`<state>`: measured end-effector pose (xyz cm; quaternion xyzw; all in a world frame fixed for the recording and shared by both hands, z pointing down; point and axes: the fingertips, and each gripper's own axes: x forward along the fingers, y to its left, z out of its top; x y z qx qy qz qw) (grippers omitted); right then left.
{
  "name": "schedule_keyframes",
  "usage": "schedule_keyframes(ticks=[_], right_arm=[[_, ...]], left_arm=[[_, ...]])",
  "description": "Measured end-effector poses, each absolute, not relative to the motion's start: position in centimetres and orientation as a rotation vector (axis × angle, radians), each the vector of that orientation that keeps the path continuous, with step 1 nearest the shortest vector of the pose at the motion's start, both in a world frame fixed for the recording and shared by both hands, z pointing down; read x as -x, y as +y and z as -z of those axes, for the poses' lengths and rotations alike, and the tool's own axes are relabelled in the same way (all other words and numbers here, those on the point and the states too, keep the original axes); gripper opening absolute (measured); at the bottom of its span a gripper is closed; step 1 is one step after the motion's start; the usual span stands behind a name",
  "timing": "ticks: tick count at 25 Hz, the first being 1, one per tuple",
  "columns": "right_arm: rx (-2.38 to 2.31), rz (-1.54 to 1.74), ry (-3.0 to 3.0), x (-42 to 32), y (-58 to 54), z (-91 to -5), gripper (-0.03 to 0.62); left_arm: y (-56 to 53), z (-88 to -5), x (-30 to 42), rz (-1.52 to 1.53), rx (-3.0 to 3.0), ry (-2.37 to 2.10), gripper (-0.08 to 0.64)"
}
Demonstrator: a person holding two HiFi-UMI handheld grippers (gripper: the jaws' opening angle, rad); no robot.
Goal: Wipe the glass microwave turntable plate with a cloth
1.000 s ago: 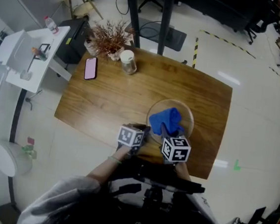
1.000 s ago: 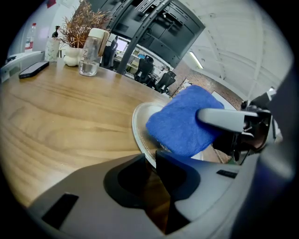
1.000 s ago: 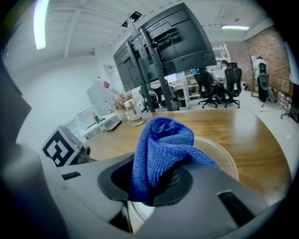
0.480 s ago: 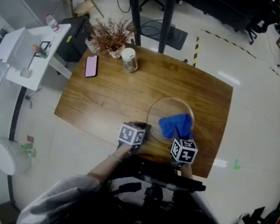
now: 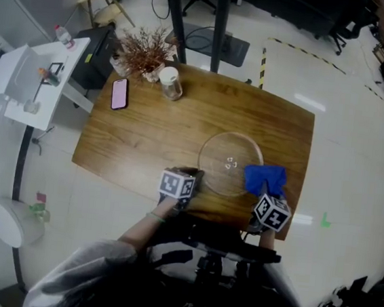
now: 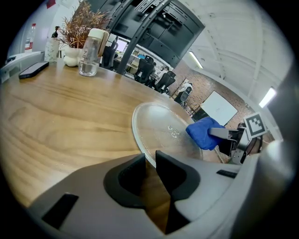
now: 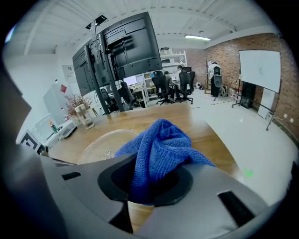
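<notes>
**Glass turntable plate (image 5: 218,151) pinned at its near-left rim, cloth off its right edge**

Nearest the lower edge of the head view, the left gripper (image 5: 195,178) sits at the plate's lower-left rim. In the left gripper view its jaws are drawn in to a thin slit (image 6: 149,161), and the plate's (image 6: 159,126) pale rim runs right into that slit. Lower right of centre, the right gripper (image 5: 264,192) is clamped on the blue cloth (image 5: 264,177). The right gripper view shows the cloth (image 7: 159,144) bunched up and bulging from between the jaws (image 7: 149,184).

The plate lies flat on the wooden table (image 5: 145,141), between the two grippers. Its surface is bare apart from the small raised bumps at its middle. The cloth lies at the plate's right rim and rests mostly on the wood beside it; whether it overlaps the glass cannot be told.

Further off, toward the upper left of the head view, a pink phone (image 5: 119,94) lies flat. A lidded glass jar (image 5: 170,83) stands just right of it. A vase of dried branches (image 5: 145,50) stands at the table's far edge.
</notes>
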<state>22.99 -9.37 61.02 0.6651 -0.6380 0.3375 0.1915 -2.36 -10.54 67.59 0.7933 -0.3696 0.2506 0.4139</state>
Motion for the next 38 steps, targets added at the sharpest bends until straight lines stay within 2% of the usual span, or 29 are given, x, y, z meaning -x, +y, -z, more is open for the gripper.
schedule_keyframes(ticks=[3,8,12,15,23,34,38], right_arm=[[-1.858,-0.988,-1.900,-20.6,-9.8,-59.7,0.083],[-1.638,-1.039,-2.143,-12.5,-9.6,-58.0,0.084],[-1.419,-0.984,-2.210,-6.8,-8.2,-58.8,0.083],[-1.363,-0.949,-2.163,-5.4,-7.0,-60.4,0.083],[-1.487,-1.008,-2.020,-8.4,-5.7,-62.7,0.084],[-1.842,-1.067,-1.785,-17.7,-3.3,-63.2,0.083],[-1.908,-1.057,-1.735,-18.7,-2.2,-62.5,0.083]], left_arm=[[-10.7,-67.7,2.3,-0.625,-1.995,-0.928,0.066],[-10.5,-67.6,2.3,-0.627,-1.991,-0.933,0.066],[-10.4,-67.6,2.2,-0.636,-2.002,-0.945,0.066],[-10.3,-67.6,2.2,-0.643,-2.009,-0.944,0.066],[-10.2,-67.6,2.3,-0.655,-2.028,-0.939,0.066],[-9.9,-68.2,2.1,-0.721,-2.101,-0.942,0.066],[-9.7,-68.4,2.1,-0.735,-2.116,-0.943,0.066]])
